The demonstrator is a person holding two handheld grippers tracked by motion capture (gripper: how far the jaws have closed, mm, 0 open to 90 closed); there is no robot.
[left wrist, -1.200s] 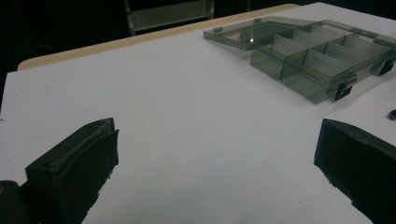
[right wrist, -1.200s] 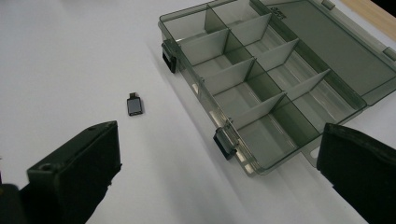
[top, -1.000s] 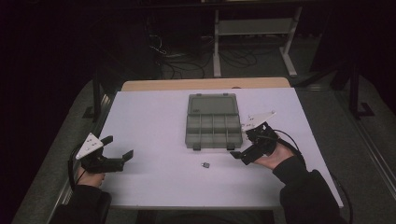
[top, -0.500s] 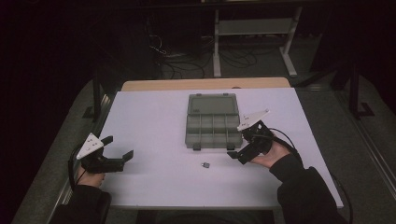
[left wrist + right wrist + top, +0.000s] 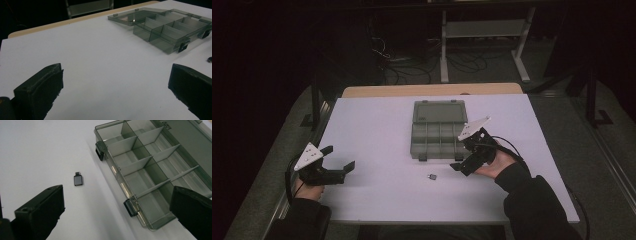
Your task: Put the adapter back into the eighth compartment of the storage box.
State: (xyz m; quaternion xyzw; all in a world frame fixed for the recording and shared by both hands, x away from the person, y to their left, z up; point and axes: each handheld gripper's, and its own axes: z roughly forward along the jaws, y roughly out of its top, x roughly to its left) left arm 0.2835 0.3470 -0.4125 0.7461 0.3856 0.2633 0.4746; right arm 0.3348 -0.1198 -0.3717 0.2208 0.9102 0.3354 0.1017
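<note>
— Since a second ago, what moved?

— Only the right hand-held gripper (image 5: pixel 468 159): it has shifted toward the person's left along the near edge of the compartment box (image 5: pixel 438 131), and it now hangs over the box's near right corner. The left hand-held gripper (image 5: pixel 338 161) has kept its place near the tabletop's (image 5: pixel 377 125) left edge.

— How do the jaws stand?

— Both pairs are spread wide with nothing between them. In the right gripper view, one jaw sits over the bare tabletop and the other over the box's end compartment.

— And the small part?

— A small dark adapter-like plug (image 5: pixel 432 176) lies flat on the tabletop, just to the left of the right hand-held gripper and a little nearer the person, close to it but not touched. In the right gripper view it (image 5: pixel 78 180) lies ahead of the left-hand jaw, apart from the box wall.

— The box?

— Grey, translucent, lid (image 5: pixel 130 17) folded back flat, compartments (image 5: pixel 140 170) bare. It lies well off to the right of the left hand-held gripper and ahead of it.
</note>
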